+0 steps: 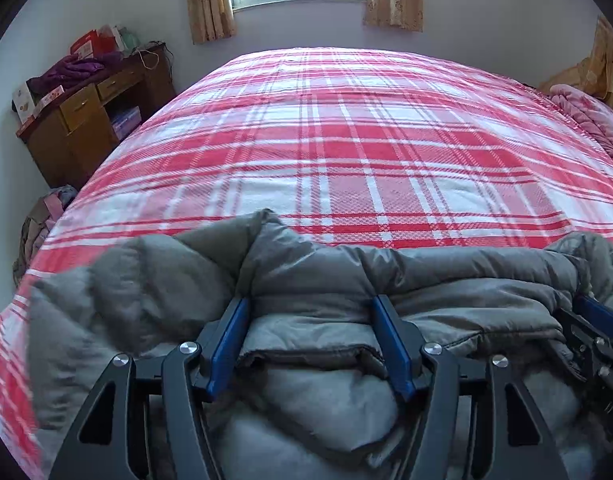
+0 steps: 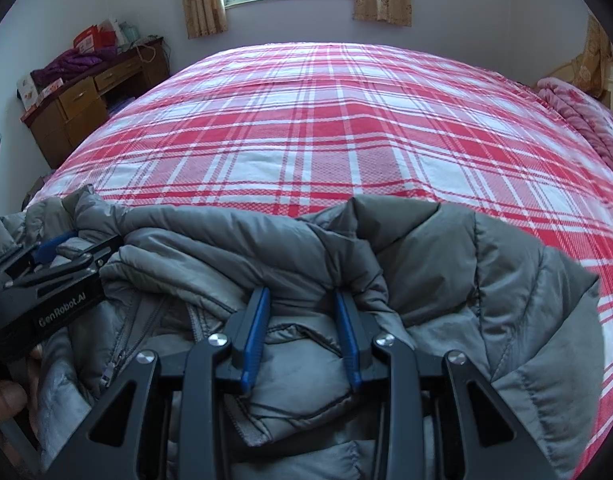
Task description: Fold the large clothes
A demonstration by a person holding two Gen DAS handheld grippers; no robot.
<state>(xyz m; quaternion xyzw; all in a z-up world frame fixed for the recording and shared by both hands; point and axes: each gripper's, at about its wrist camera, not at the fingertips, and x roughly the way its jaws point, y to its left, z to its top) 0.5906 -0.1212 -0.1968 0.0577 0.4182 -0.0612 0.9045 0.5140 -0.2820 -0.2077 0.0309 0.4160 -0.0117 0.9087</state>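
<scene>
A grey puffer jacket (image 1: 446,276) lies bunched at the near edge of the bed, on a red and white plaid blanket (image 1: 346,140). My left gripper (image 1: 311,300) is closed on a thick fold of the jacket's upper edge, which fills the wide gap between its blue pads. At the far right of this view, my right gripper (image 1: 586,320) pokes into the same fabric. In the right wrist view, my right gripper (image 2: 300,291) pinches a narrower bunch of the jacket (image 2: 446,272) beside its zipper. My left gripper (image 2: 60,250) is at the left, a hand (image 2: 6,396) behind it.
A wooden desk (image 1: 86,120) piled with boxes and purple cloth stands against the left wall. A window with yellow curtains (image 1: 210,0) is behind the bed. A pink quilt (image 1: 582,112) lies at the bed's far right. Clothes (image 1: 38,220) are heaped on the floor at the left.
</scene>
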